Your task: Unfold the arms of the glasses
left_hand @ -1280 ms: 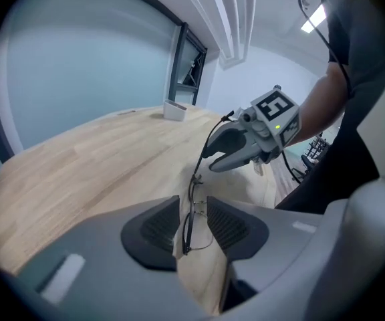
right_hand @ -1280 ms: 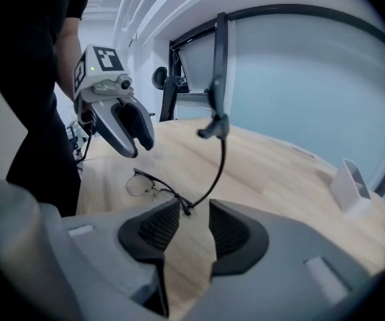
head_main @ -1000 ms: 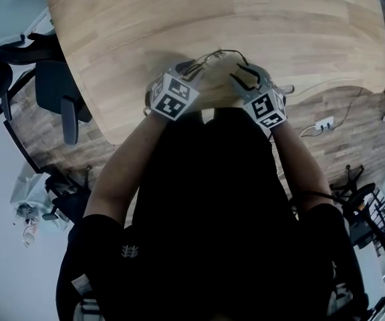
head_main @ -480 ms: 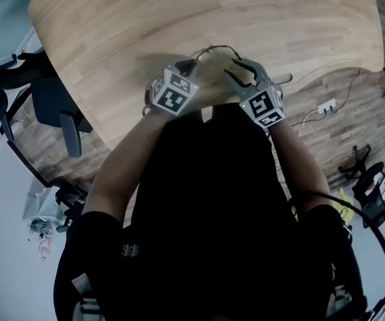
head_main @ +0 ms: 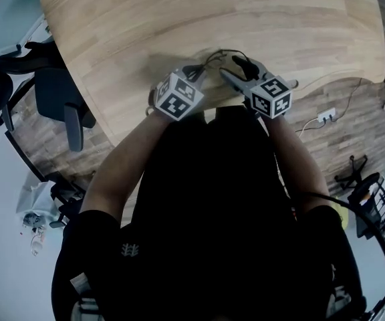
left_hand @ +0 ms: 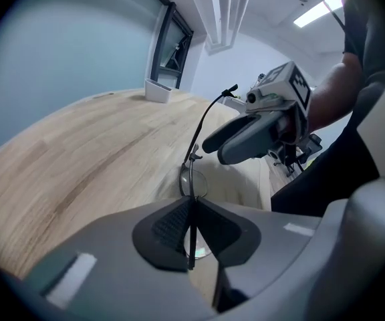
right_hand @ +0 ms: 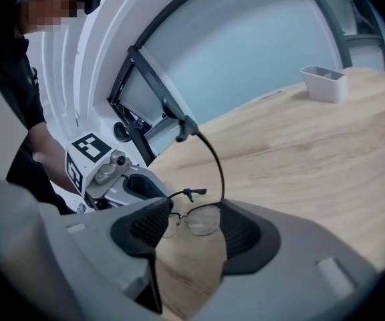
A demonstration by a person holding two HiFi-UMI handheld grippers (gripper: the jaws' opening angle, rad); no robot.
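Note:
Thin dark-rimmed glasses (head_main: pixel 218 56) sit on the wooden table (head_main: pixel 146 19) between both grippers. My left gripper (head_main: pixel 195 69) has just been closing, and in the left gripper view it (left_hand: pixel 192 229) is shut on the thin frame beside a lens (left_hand: pixel 193 182). One arm (left_hand: pixel 208 120) of the glasses stands up, curving toward the right gripper. My right gripper (head_main: pixel 236 70) has just been opening. In the right gripper view it (right_hand: pixel 189 229) is open wide, with the glasses (right_hand: pixel 194 219) in the gap and the raised arm (right_hand: pixel 214 156) by its right pad (right_hand: pixel 242 236).
A small white tray (left_hand: pixel 158 91) (right_hand: pixel 325 83) stands at the far side of the table. The table's near edge runs just under my hands. An office chair (head_main: pixel 64 105) is on the floor at the left, and a power strip (head_main: pixel 324 119) at the right.
The right gripper has rolled about its own line and its jaws stand wider. The left gripper's jaws have drawn together on the glasses' frame. Both hands stay near the table's front edge.

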